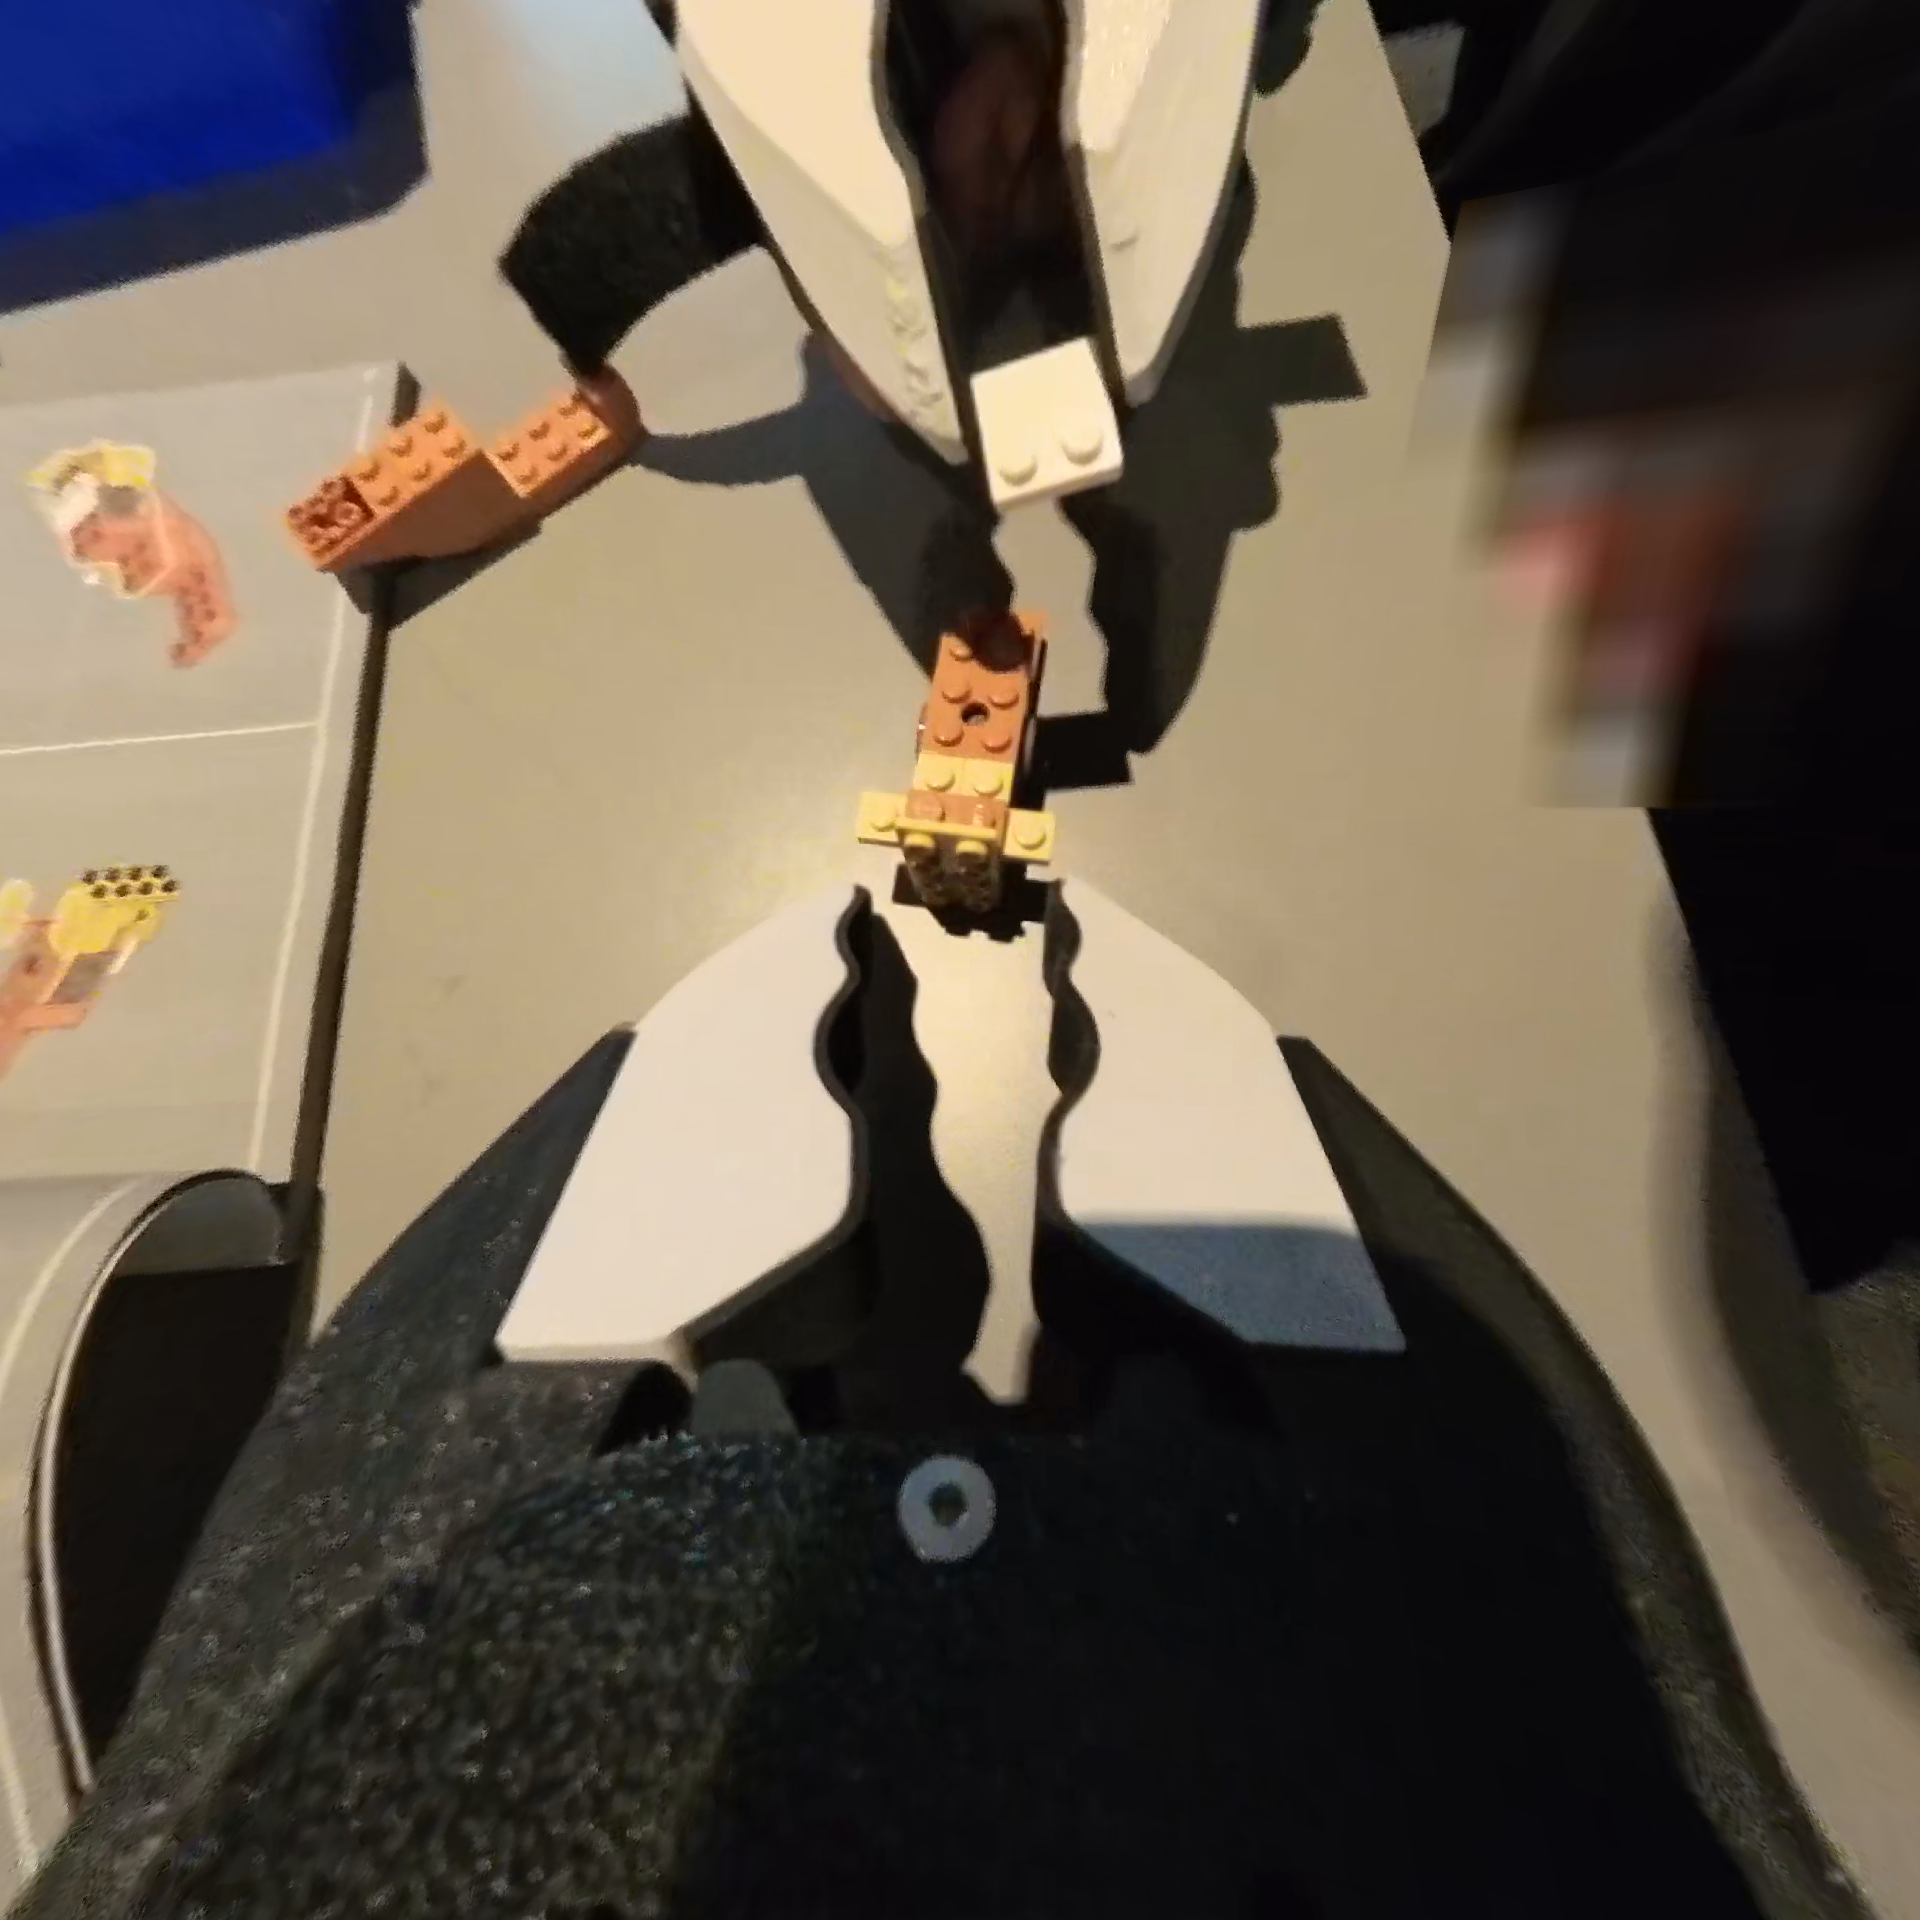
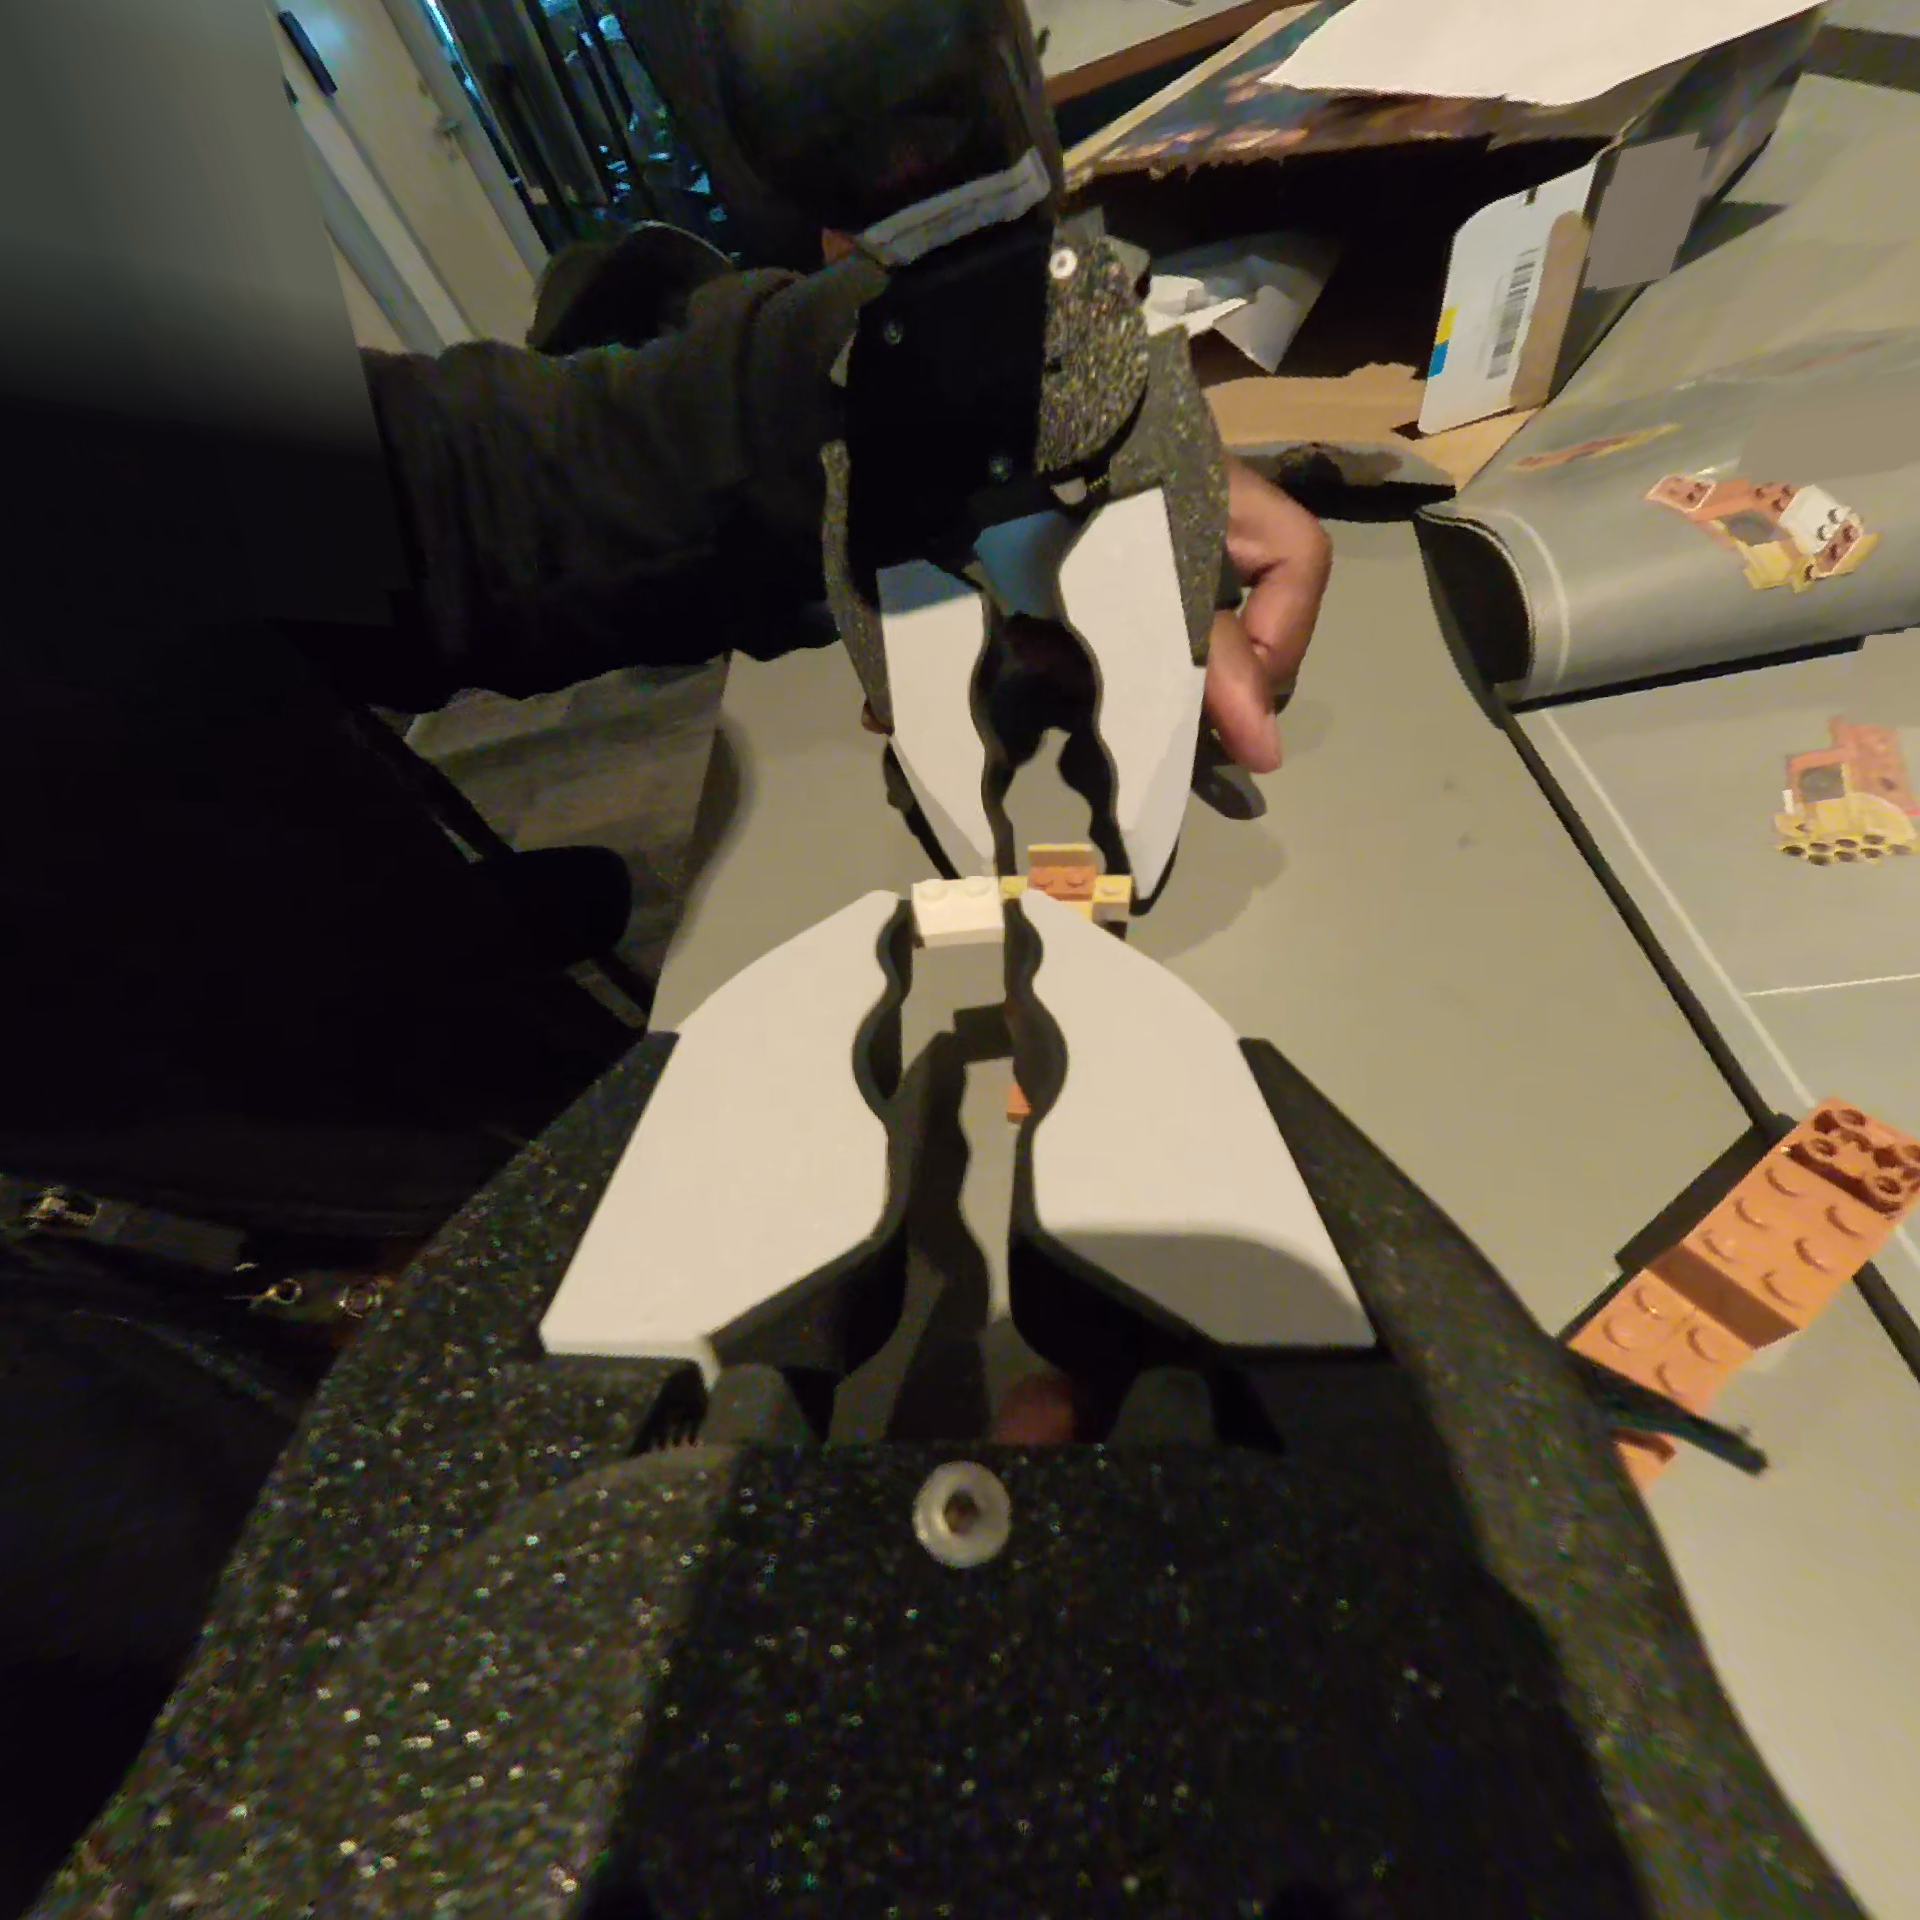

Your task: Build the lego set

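Note:
A small brown and tan lego assembly (image 1: 977, 748) stands on the grey table (image 1: 623, 831). My left gripper (image 1: 961, 904) is open, with its fingertips on either side of the assembly's near end and apart from it. My right gripper (image 2: 961, 920) is shut on a white brick (image 2: 958, 912) with two studs showing. It holds the brick just above the assembly's far end (image 2: 1065, 883). In the left wrist view the right gripper (image 1: 1044, 436) comes in from the top with the white brick (image 1: 1049, 447). The left gripper's fingers (image 2: 1132, 665) face mine in the right wrist view.
A joined pair of brown bricks (image 1: 457, 478) lies on the edge of an open instruction booklet (image 1: 156, 727) to the left, and also shows in the right wrist view (image 2: 1766, 1247). A blue bin (image 1: 187, 125) is at the far left. A torn cardboard box (image 2: 1455, 260) stands behind.

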